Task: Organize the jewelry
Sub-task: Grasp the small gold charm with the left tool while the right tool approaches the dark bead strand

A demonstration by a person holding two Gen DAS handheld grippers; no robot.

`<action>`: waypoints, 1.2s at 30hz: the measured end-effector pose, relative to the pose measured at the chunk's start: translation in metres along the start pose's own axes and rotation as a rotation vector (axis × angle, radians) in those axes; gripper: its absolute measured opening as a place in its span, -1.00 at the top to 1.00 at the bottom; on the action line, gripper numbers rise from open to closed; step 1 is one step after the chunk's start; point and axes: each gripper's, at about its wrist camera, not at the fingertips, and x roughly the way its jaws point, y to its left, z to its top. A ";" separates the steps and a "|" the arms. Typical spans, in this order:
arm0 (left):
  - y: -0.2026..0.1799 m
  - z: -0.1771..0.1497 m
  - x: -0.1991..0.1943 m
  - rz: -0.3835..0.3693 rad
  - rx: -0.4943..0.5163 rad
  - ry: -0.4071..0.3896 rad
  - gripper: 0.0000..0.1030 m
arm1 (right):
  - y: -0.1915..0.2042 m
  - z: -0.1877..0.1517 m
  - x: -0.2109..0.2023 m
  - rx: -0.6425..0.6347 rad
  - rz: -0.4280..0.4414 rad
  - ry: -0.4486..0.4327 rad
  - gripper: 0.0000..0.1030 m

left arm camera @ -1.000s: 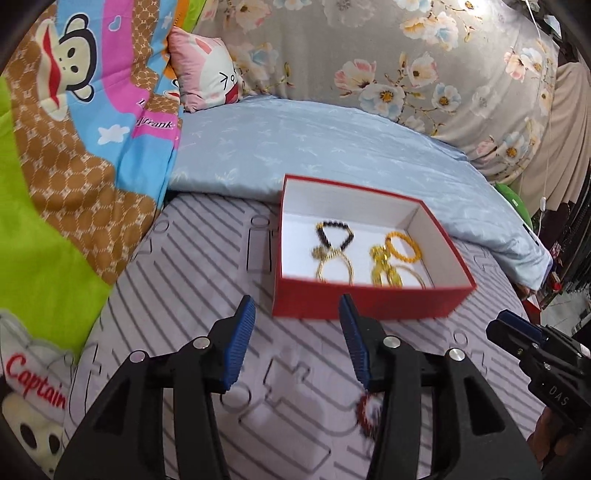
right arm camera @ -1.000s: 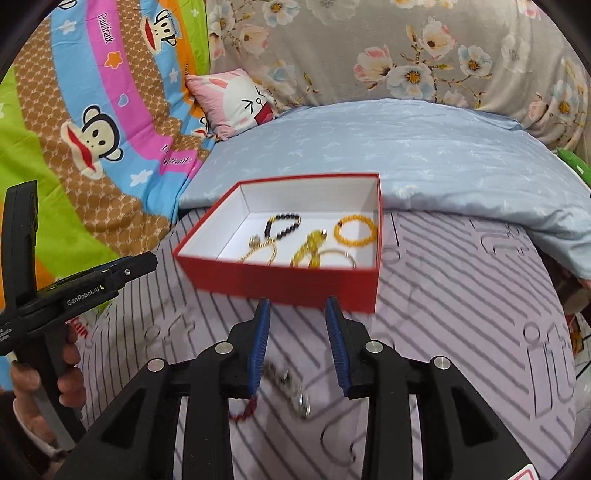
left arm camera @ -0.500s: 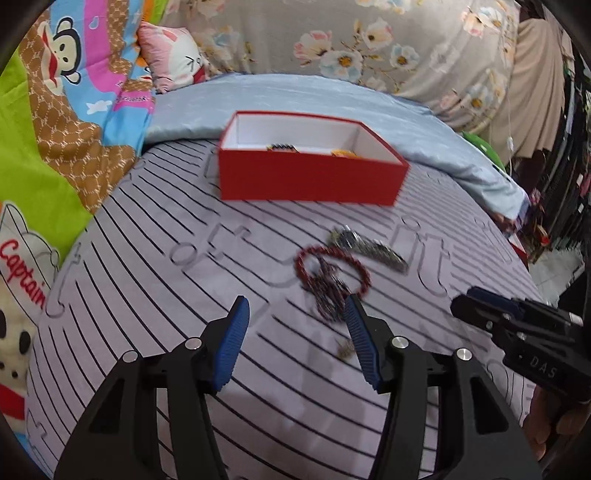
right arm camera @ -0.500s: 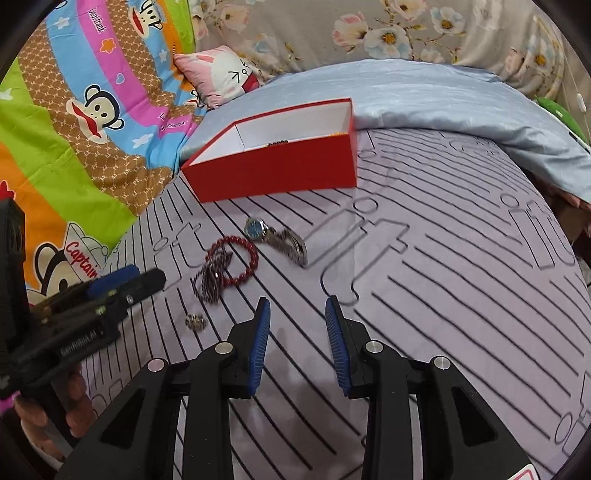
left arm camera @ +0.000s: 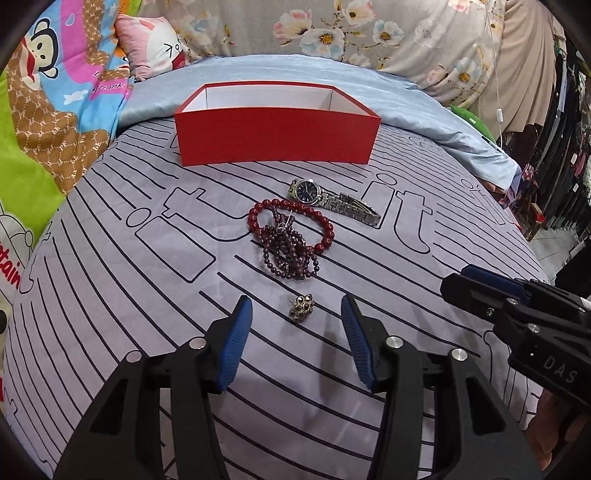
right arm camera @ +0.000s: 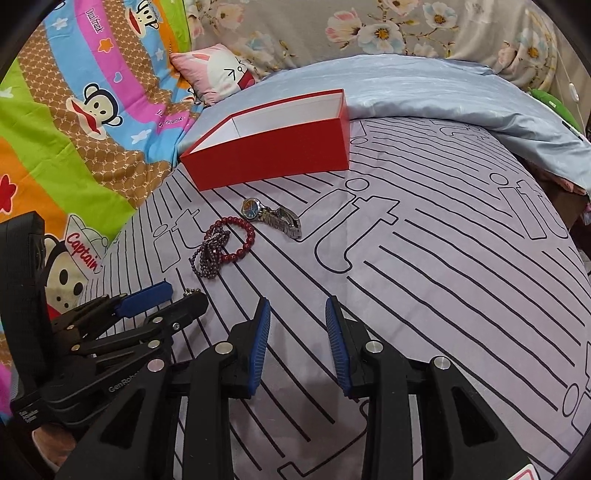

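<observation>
Straddling the small brooch (left arm camera: 301, 312) on the bed (left arm camera: 110, 258), the left tongs (left arm camera: 296, 314) stood apart and empty, apparently lined up to pinch it for the red box (left arm camera: 277, 138) at 12 o'clock. The right tongs (right arm camera: 297, 314), likewise apart, hung over bare sheet. Only the left view showed the brooch clearly; in the right view the left tongs mostly hid it, while the bead bracelets (right arm camera: 225, 243) and watch (right arm camera: 271, 218) lay between tongs and box.

Striped lilac bedsheet (left arm camera: 110, 295), floral curtain (left arm camera: 369, 33) behind.
</observation>
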 end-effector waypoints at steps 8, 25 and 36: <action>0.004 0.000 0.005 0.002 -0.019 0.011 0.43 | 0.009 -0.002 0.004 -0.012 0.018 0.008 0.39; 0.011 -0.002 -0.002 0.014 -0.024 0.008 0.73 | 0.029 0.001 0.008 -0.046 0.035 0.014 0.39; 0.059 -0.006 -0.014 0.074 -0.119 -0.007 0.74 | 0.057 0.018 0.023 -0.112 0.064 0.017 0.39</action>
